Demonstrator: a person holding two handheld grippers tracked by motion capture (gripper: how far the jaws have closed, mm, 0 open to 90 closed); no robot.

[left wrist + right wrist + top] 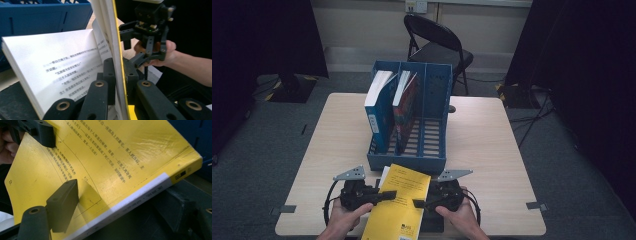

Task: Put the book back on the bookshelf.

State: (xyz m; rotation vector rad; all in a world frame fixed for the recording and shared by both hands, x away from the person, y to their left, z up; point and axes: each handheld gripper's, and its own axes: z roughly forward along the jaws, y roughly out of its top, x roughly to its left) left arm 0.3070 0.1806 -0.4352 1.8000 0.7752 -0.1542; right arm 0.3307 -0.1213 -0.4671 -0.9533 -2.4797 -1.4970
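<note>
The yellow book (399,202) lay at the bottom centre of the high view, on the near edge of the table (492,150), just in front of the blue file rack (434,125). Its yellow cover faced up, printed with dark lines of text, and a strip of white pages showed along its left edge.

The left gripper (384,196) came in from the lower left of the high view and was clamped on the book's left edge. In the left gripper view its jaws rose from the bottom of the frame and pinched the cover and a few leaves (119,62) between them, while the rest of the pages (55,67) fell open to the left, printed text showing on the top sheet.

The right gripper (418,204) reached in from the lower right of the high view and met the book's right edge. In the right gripper view one jaw lay on top of the cover (112,162) at the lower left of the frame and the other sat below the spine; whether they were pressed tight on the book I could not tell.

Beyond the book, the rack stood mid-table with three compartments. A blue book (379,107) stood in the left one and a red book (406,107) in the middle one. Behind the table, at the top centre of the frame, stood a black folding chair (437,40).
</note>
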